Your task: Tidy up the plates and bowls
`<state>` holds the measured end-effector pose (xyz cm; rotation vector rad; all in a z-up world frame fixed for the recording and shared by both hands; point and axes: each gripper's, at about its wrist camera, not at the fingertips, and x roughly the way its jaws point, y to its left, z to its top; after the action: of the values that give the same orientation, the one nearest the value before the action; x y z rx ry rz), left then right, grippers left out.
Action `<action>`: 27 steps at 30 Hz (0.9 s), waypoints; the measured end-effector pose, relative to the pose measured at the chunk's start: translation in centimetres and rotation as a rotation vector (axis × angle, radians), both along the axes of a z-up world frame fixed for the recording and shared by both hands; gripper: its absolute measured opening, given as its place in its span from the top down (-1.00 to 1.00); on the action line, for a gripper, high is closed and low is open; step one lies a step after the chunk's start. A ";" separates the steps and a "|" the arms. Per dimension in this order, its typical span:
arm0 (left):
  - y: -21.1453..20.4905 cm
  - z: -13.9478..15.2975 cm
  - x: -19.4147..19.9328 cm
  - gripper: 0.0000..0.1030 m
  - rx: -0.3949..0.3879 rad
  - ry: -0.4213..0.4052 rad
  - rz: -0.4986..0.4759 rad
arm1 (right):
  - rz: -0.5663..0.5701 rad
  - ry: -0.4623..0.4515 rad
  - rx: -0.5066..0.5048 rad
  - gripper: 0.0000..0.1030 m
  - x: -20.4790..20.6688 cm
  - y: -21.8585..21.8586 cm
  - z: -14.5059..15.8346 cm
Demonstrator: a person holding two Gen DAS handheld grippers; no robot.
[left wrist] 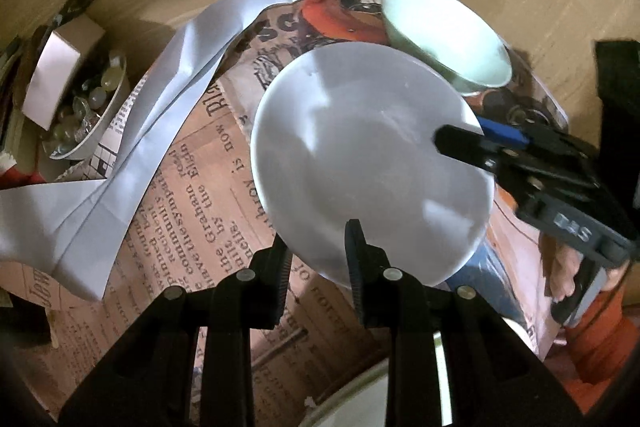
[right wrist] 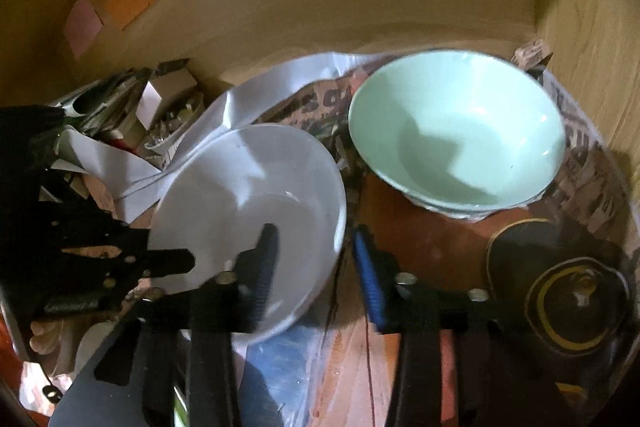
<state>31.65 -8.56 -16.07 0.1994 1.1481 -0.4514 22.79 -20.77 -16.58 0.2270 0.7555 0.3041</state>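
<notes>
Left gripper (left wrist: 318, 247) astride white bowl (left wrist: 368, 163) rim

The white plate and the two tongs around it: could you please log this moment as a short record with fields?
white plate: tilted, raised above newspaper
left tongs: open, straddling the plate's near rim
right tongs: open, straddling the plate's right rim; one finger over the plate, the blue-padded one outside
green bowl: upright beyond the plate, ungripped
clutter: small dish of oddments at far left
</notes>
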 end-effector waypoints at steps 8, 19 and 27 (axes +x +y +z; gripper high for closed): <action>0.3 0.1 0.3 0.50 -0.001 -0.013 0.020 | -0.020 -0.010 -0.028 0.69 -0.4 0.2 0.2; 2.4 3.8 -2.3 0.50 -0.045 -0.117 0.055 | -0.014 -0.124 -0.047 0.68 -3.6 1.1 3.2; 4.6 6.5 -5.9 0.50 -0.087 -0.211 0.095 | 0.006 -0.190 -0.044 0.67 -6.1 2.9 5.1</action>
<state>25.77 -3.97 -9.59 0.1127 0.9253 -0.3857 16.70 -17.89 -11.48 0.1519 0.5745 0.3098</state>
